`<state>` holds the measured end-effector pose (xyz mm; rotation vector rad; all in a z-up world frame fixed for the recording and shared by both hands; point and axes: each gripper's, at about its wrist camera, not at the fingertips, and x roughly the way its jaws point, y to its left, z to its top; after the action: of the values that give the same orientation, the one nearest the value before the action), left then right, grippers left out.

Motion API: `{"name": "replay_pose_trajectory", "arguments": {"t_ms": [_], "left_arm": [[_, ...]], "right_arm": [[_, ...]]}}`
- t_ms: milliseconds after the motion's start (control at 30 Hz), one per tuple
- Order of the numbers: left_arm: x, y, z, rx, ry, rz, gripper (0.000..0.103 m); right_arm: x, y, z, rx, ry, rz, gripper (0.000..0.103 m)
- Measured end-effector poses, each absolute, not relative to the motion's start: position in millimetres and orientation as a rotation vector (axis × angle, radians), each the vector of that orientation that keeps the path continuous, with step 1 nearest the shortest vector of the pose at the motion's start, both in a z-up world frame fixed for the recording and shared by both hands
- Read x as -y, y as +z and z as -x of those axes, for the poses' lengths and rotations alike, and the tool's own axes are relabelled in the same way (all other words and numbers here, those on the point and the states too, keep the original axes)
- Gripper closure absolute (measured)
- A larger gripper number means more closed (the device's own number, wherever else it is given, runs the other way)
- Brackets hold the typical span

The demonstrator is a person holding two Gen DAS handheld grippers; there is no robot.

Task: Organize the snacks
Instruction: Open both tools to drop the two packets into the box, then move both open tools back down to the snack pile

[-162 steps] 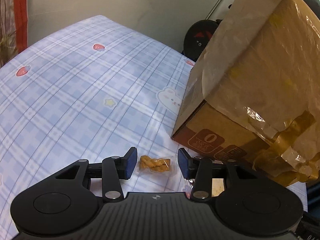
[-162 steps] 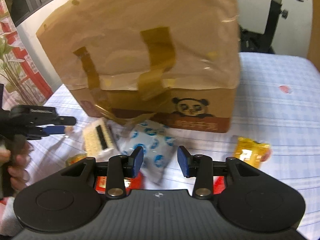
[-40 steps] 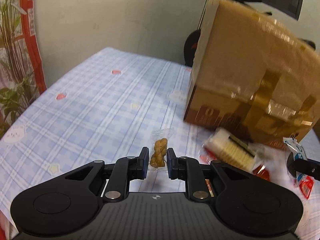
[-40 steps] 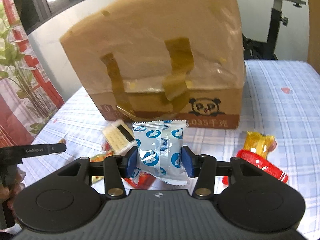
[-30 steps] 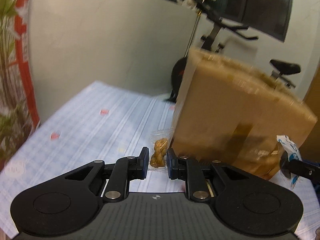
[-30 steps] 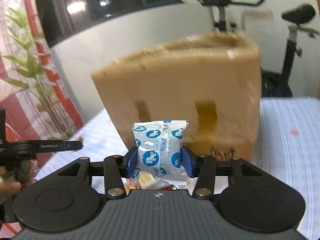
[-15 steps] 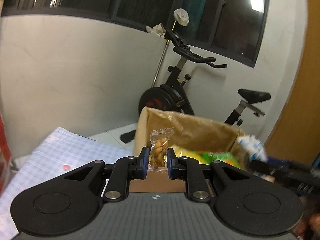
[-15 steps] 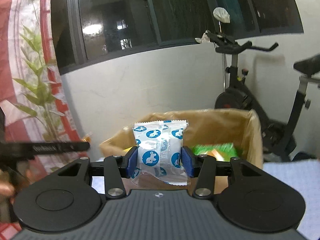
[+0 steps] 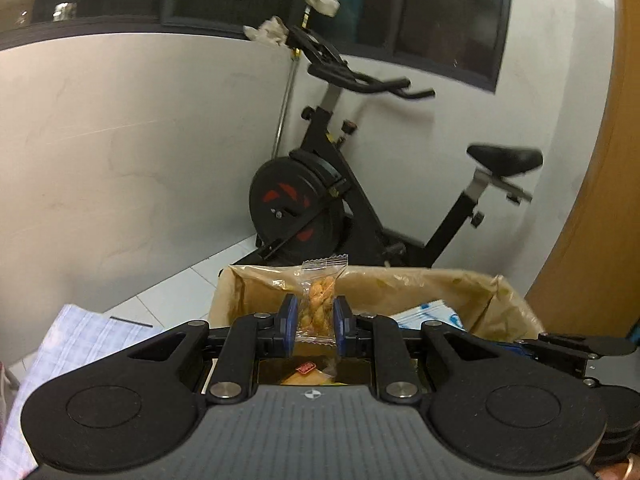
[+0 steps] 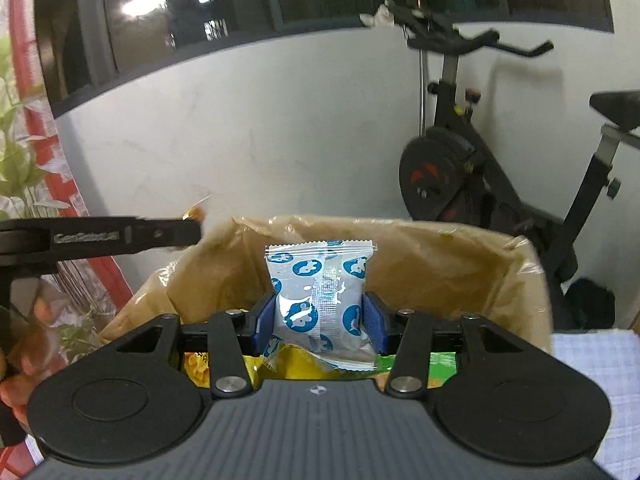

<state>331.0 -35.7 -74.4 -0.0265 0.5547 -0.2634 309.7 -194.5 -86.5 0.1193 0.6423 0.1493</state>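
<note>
Left hand-held gripper (image 9: 314,318) clamps twisted-cracker packet (image 9: 319,299), right hand-held gripper (image 10: 320,322) clamps blue-and-white snack pouch (image 10: 320,292), both above open cardboard box (image 10: 440,256) at 12 o'clock, poised for dropping.

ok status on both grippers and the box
Left gripper shut on twist snack. Right gripper shut on blue packet. Both over open box, snacks already inside. Nothing in the way.

place: home room | cues: exercise bike (image 9: 320,200), checked tablecloth (image 9: 80,340), window (image 10: 180,20)
</note>
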Motion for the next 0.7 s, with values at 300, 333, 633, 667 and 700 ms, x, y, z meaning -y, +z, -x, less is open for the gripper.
{"name": "replay_pose_trajectory", "arguments": {"t_ms": [300,333,633,667,700], "left_arm": [[24,-86,-330,-0.57,-0.263,-0.037,0.04],[20,-85,-325,-0.573,-0.259,-0.026,0.04],[-25,-68,-253,-0.504,-0.252,-0.026,0.04],[-32,-69,-244,-0.502,-0.247,-0.021,0.04],[-36,-70,-238,-0.506,-0.241,-0.018,0.04]], "right_arm": [[194,-96,-319,-0.682,0.115,-0.147,0.047],[197,-94,-316,-0.673,0.11,-0.155,0.046],[214,-65,-243,-0.517,0.137,-0.189,0.046],[217,-64,-235,-0.504,0.137,-0.196,0.046],[220,-63,-225,-0.489,0.133,-0.201,0.046]]}}
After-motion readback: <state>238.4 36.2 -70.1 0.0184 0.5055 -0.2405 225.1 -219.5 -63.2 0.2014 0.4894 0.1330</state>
